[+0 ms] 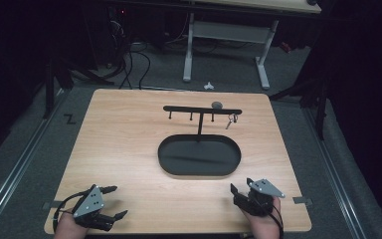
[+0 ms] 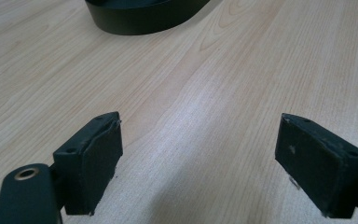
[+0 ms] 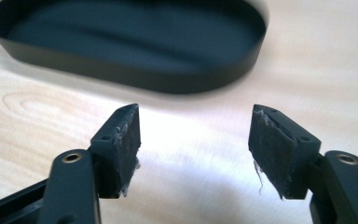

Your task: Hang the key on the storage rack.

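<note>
Nothing looks started yet. The left tool (image 1: 113,201) and the right tool (image 1: 241,186) both sit at the near edge of the surface (image 1: 119,144), jaws spread wide and empty. The black oval tray (image 1: 199,156) lies just ahead of the right tool and well ahead and to the right of the left one. Beyond it rises the hook stand (image 1: 202,110), with a key ring (image 1: 232,119) hanging at its right end, far ahead of both tools. The reach, the grasp and any move of the ring all seem left to do.
</note>
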The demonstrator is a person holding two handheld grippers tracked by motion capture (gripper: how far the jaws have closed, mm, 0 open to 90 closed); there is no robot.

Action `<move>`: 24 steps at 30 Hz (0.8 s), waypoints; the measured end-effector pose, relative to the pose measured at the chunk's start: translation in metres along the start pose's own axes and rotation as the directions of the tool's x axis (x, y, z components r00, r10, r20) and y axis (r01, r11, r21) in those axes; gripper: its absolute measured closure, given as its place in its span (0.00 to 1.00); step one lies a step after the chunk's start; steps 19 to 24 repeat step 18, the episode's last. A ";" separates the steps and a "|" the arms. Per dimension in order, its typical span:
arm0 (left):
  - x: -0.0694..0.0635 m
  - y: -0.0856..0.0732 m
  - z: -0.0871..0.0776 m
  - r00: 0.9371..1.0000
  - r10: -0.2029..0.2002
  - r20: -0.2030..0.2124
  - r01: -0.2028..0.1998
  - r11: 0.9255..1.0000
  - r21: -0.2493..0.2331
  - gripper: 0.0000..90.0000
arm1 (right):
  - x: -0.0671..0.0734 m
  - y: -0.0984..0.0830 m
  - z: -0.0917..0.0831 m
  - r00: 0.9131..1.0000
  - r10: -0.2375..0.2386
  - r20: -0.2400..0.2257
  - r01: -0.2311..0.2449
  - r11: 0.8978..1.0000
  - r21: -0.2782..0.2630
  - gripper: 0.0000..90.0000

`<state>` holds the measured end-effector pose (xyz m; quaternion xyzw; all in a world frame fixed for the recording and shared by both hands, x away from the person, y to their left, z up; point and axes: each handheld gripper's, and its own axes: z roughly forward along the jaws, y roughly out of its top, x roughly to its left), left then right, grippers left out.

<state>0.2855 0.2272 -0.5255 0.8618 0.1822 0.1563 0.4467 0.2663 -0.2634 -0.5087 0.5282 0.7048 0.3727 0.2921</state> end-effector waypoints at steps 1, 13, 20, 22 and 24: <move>0.000 0.000 0.000 1.000 -0.001 0.000 0.001 1.000 -0.001 0.17 | 0.002 -0.001 -0.001 1.000 -0.003 0.006 0.003 1.000 0.001 0.39; 0.001 -0.001 0.000 1.000 -0.007 0.002 0.007 1.000 -0.003 0.17 | -0.001 -0.006 0.010 0.999 0.031 -0.034 -0.029 0.999 0.039 0.37; 0.001 0.000 0.000 1.000 -0.004 0.002 0.004 1.000 -0.008 0.17 | 0.000 -0.007 0.012 0.999 0.027 -0.030 -0.025 0.998 0.051 0.37; 0.001 0.000 0.000 1.000 -0.004 0.002 0.004 1.000 -0.008 0.17 | 0.000 -0.007 0.012 0.999 0.027 -0.030 -0.025 0.998 0.051 0.37; 0.001 0.000 0.000 1.000 -0.004 0.002 0.004 1.000 -0.008 0.17 | 0.000 -0.007 0.012 0.999 0.027 -0.030 -0.025 0.998 0.051 0.37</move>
